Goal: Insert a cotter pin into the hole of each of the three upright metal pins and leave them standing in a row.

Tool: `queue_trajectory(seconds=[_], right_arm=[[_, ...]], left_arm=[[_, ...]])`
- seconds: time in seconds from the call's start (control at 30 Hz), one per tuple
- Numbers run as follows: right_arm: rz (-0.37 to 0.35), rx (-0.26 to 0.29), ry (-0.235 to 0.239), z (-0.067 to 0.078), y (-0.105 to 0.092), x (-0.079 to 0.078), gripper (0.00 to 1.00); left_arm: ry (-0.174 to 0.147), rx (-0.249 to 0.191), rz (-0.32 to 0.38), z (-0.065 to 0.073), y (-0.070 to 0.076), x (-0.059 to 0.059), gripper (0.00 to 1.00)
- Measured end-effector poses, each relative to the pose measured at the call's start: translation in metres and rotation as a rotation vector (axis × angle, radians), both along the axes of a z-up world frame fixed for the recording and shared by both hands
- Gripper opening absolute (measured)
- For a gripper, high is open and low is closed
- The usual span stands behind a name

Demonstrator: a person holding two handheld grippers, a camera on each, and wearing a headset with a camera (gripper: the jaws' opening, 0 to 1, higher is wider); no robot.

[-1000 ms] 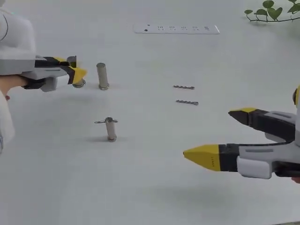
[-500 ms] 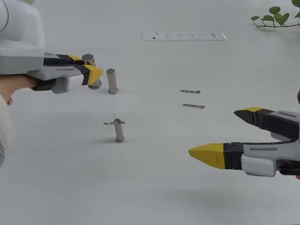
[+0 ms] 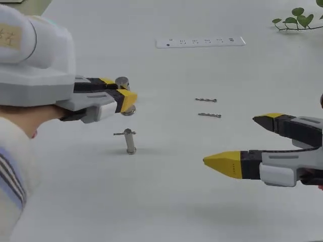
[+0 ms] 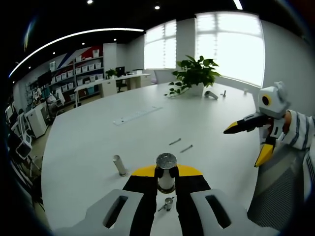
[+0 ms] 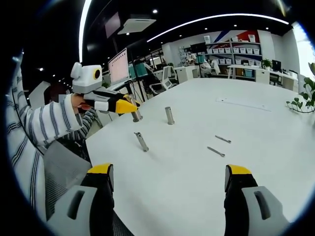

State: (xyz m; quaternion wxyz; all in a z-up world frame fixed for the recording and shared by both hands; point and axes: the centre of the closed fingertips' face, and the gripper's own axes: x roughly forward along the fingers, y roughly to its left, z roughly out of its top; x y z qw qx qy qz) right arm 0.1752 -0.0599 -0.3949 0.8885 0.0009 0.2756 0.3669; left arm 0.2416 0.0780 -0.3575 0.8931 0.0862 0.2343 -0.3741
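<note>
On the left side of the white surface, the left hand-held gripper is gripping a metal pin tight between its two jaws. It is holding the pin upright, with the round top sticking up above the yellow tips. I cannot tell if the bottom of the pin is touching the surface.

A second pin is standing upright near the held one, with nothing in its hole. A third pin is standing by itself closer to the person. A cotter pin is sticking through its top and poking out to the side.

Two loose cotter pins are lying flat near the middle of the surface, side by side and just apart.

The right hand-held gripper is hanging over the right side with its jaws wide open, holding nothing. It is well apart from all the pins.

A power strip is lying at the far side, and a leafy plant is sitting in the far right corner.
</note>
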Motion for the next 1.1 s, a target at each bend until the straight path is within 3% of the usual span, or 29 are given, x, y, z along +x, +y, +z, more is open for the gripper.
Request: queue_trajectory(seconds=[0.2, 0.33, 0.47, 0.8, 1.1], right_arm=[[0.01, 0.005, 0.002, -0.002, -0.001, -0.002, 0.92], [0.027, 0.005, -0.001, -0.002, 0.0, -0.004, 0.92], [0.04, -0.001, -0.004, -0.001, 0.0, -0.005, 0.92], [0.055, -0.003, 0.003, -0.002, -0.006, -0.011, 0.92], [0.058, -0.001, 0.02, -0.008, -0.008, -0.015, 0.92]], left_arm=[[-0.008, -0.015, 0.029, -0.002, -0.02, -0.023, 0.09], [0.042, -0.029, 0.027, -0.017, -0.025, -0.034, 0.09], [0.063, -0.017, 0.025, -0.03, -0.031, -0.042, 0.09], [0.087, 0.013, 0.016, -0.054, -0.048, -0.055, 0.09], [0.119, 0.047, 0.026, -0.076, -0.055, -0.062, 0.09]])
